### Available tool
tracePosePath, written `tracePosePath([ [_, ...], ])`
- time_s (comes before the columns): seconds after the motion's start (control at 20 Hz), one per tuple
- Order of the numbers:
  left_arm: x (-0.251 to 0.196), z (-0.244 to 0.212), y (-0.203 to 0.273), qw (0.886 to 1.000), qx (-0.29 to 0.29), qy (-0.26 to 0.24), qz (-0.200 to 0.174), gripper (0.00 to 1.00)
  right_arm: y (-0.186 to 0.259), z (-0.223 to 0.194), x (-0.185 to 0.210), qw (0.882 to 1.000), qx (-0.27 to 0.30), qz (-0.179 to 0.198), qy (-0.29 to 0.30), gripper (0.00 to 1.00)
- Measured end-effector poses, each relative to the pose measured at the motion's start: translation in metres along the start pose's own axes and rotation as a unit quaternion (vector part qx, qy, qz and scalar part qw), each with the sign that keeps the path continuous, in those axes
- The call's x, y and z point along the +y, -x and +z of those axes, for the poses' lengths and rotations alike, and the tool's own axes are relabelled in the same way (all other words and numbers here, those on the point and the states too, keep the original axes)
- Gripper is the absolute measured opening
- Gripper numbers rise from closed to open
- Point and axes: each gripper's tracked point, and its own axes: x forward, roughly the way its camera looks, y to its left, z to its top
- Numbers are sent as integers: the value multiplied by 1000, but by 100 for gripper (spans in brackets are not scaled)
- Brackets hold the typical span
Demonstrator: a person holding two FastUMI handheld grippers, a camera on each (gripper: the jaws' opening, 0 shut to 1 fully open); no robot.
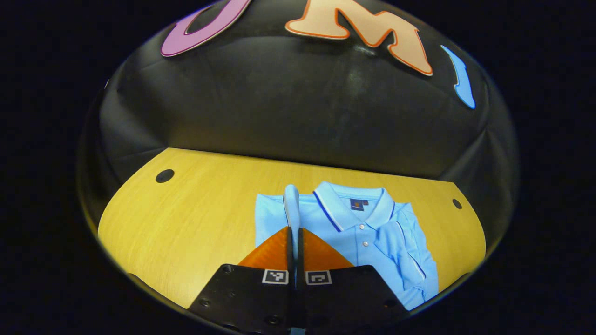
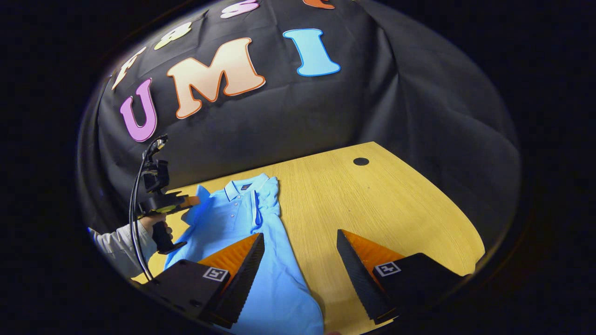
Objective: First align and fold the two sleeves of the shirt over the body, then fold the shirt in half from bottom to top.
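Left tongs [image 1: 295, 232] pinch a raised sleeve [image 1: 292, 204] of the smooth light-blue polo shirt [image 1: 368, 237] on the wood-grain tabletop [image 1: 186, 223]; right tongs [image 2: 300, 258] gape wide above the shirt's edge.

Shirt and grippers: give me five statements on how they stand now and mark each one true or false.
1. The left gripper is shut on a fold of the shirt. True.
2. The right gripper holds the shirt's hem. False: its fingers stand wide apart with nothing between them.
3. One sleeve already lies folded over the front of the shirt. True.
4. The shirt hangs off the table onto the floor. False: in the left gripper view it lies on the table top, collar toward the wall.
5. The shirt is red. False: it is light blue.
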Motion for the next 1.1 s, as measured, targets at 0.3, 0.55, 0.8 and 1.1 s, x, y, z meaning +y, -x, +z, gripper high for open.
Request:
tracePosePath([
  [0.3,-35,-26,-7,999,7,-43,-10,0,0,-4,-14,1000,7,-2,3,98],
  [0.55,-60,-35,27,997,10,-48,-62,59,-2,0,-7,1000,-1,13,-1,98],
  [0.8,-52,-8,64,995,-42,-68,-60,96,5,8,2,999,-13,33,10,97],
  [1.1,-20,-4,139,994,-73,-69,-40,96,19,11,11,997,-34,52,45,98],
])
